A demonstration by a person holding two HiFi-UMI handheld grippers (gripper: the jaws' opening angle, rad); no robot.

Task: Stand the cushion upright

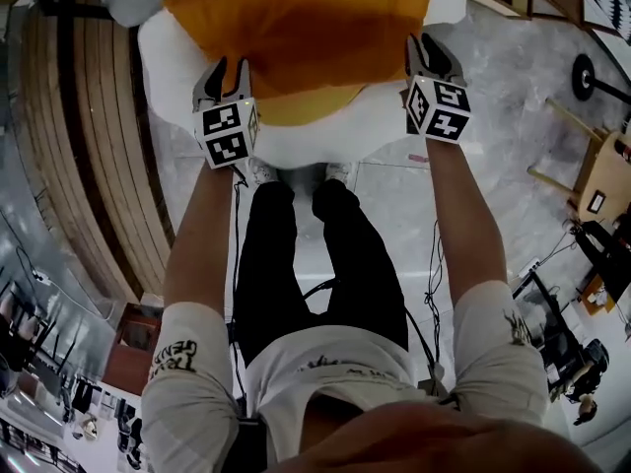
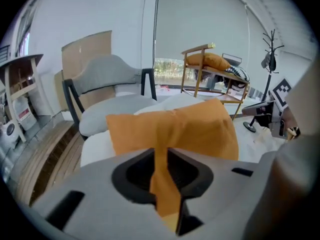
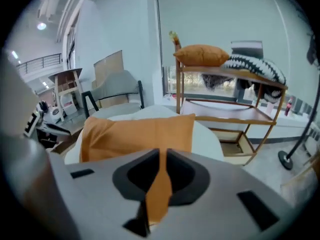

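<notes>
An orange cushion (image 1: 306, 28) lies on a white padded seat (image 1: 325, 136) at the top of the head view. My left gripper (image 1: 227, 69) is shut on the cushion's near left corner. My right gripper (image 1: 426, 47) is shut on its near right corner. In the left gripper view a fold of orange fabric (image 2: 165, 184) runs down between the jaws of the left gripper (image 2: 162, 156), and the cushion body (image 2: 190, 129) rises beyond. The right gripper view shows the same: a pinched orange strip (image 3: 159, 191) in the right gripper (image 3: 162, 159), with the cushion (image 3: 140, 134) behind.
A grey lounge chair (image 2: 110, 74) stands behind the seat. To the right is a wooden shelf (image 3: 225, 109) with another orange cushion (image 3: 202, 55) and a patterned one (image 3: 255, 66). A coat stand (image 2: 270, 59) stands further right. Wooden slats (image 1: 89, 166) lie to the left.
</notes>
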